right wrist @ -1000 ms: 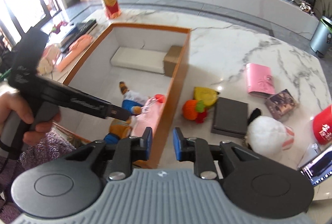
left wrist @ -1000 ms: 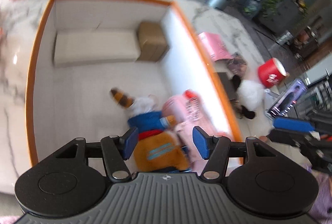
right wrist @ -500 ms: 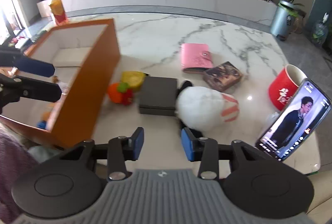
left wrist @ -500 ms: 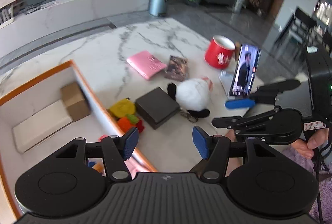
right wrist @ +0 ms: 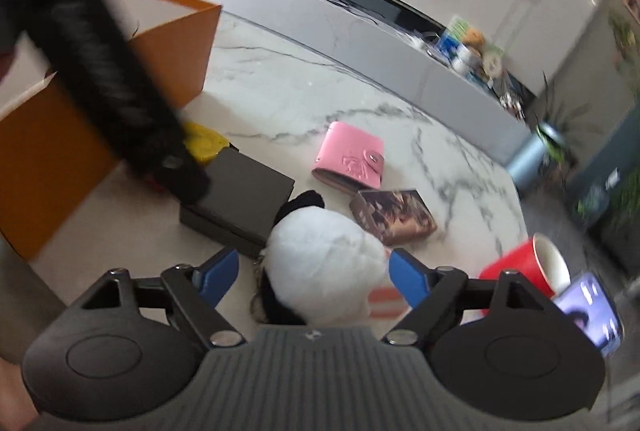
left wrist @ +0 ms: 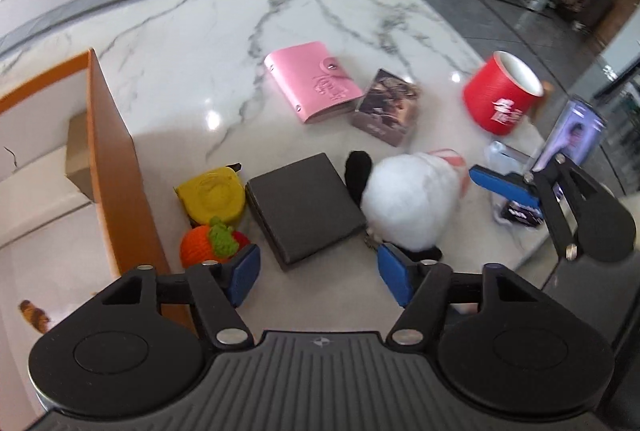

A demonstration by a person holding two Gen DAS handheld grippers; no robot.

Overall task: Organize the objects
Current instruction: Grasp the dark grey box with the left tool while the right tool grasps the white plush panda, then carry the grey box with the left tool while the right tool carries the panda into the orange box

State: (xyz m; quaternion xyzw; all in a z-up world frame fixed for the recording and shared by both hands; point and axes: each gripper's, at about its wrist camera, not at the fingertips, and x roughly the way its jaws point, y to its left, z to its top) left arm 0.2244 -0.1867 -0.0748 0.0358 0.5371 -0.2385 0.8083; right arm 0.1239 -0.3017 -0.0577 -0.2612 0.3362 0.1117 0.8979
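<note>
My left gripper (left wrist: 320, 277) is open and empty above the near edge of a black box (left wrist: 302, 209) on the marble table. My right gripper (right wrist: 312, 273) is open, its blue pads on either side of a white plush toy (right wrist: 324, 263) with black ears, not closed on it. The plush also shows in the left wrist view (left wrist: 408, 203), with the right gripper (left wrist: 520, 191) just right of it. An orange storage box (left wrist: 120, 167) stands at the left. A yellow and orange knitted toy (left wrist: 212, 215) lies beside it.
A pink wallet (left wrist: 314, 85), a small brown picture box (left wrist: 386, 107) and a red mug (left wrist: 502, 97) lie further back. A phone (left wrist: 572, 137) stands propped at the right table edge. The left gripper's arm (right wrist: 112, 91) crosses the right wrist view.
The left gripper swung from over the orange box to over the black box. The right gripper opened wide and moved down around the white plush.
</note>
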